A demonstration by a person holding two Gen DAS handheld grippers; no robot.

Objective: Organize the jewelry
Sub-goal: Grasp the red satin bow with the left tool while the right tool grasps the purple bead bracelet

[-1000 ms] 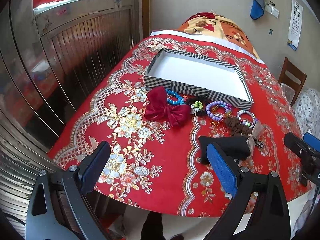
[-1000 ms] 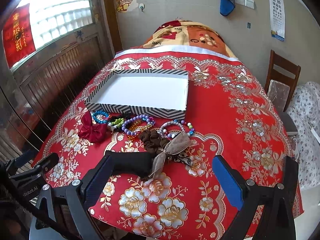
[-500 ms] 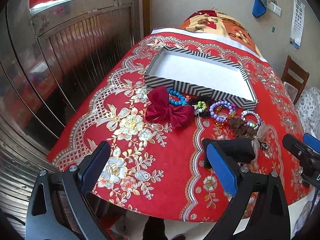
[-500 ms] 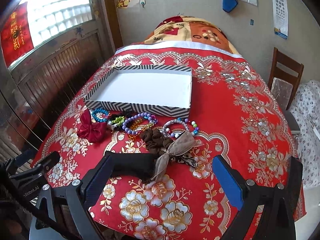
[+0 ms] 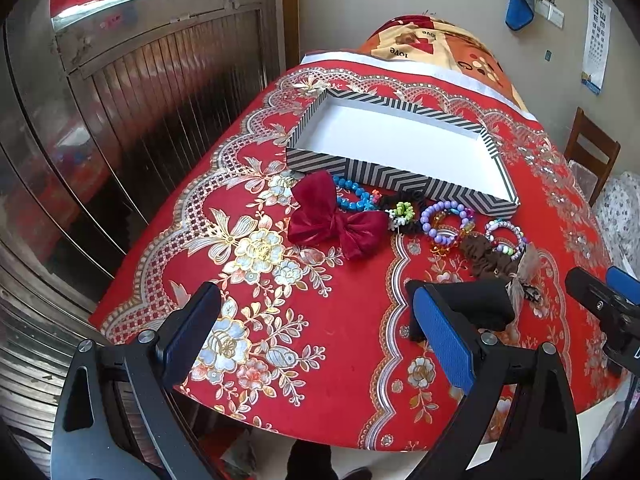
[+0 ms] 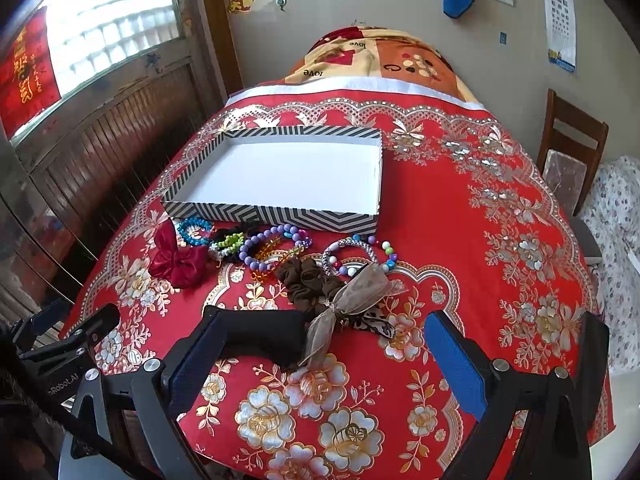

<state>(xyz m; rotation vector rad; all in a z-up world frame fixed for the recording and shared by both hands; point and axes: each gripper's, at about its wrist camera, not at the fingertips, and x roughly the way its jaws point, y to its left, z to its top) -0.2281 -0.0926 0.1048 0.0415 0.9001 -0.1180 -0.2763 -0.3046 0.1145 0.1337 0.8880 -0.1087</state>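
I see bright daylight from the glowing frosted glass-block window (image 6: 120,24) up-left; sharp focus, edges bent by fisheye.

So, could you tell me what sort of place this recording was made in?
Most likely a lived-in room at home: a table under a red floral tablecloth, a wooden chair by the wall, an eye chart pinned up, and a folded blanket.

"love" is printed, upside down from here, on the orange blanket (image 6: 380,60) behind the table. The left gripper's body (image 6: 60,364) reads "Robot.AI", possibly cut off at the start. The eye chart (image 6: 560,12) shows rows of E symbols.
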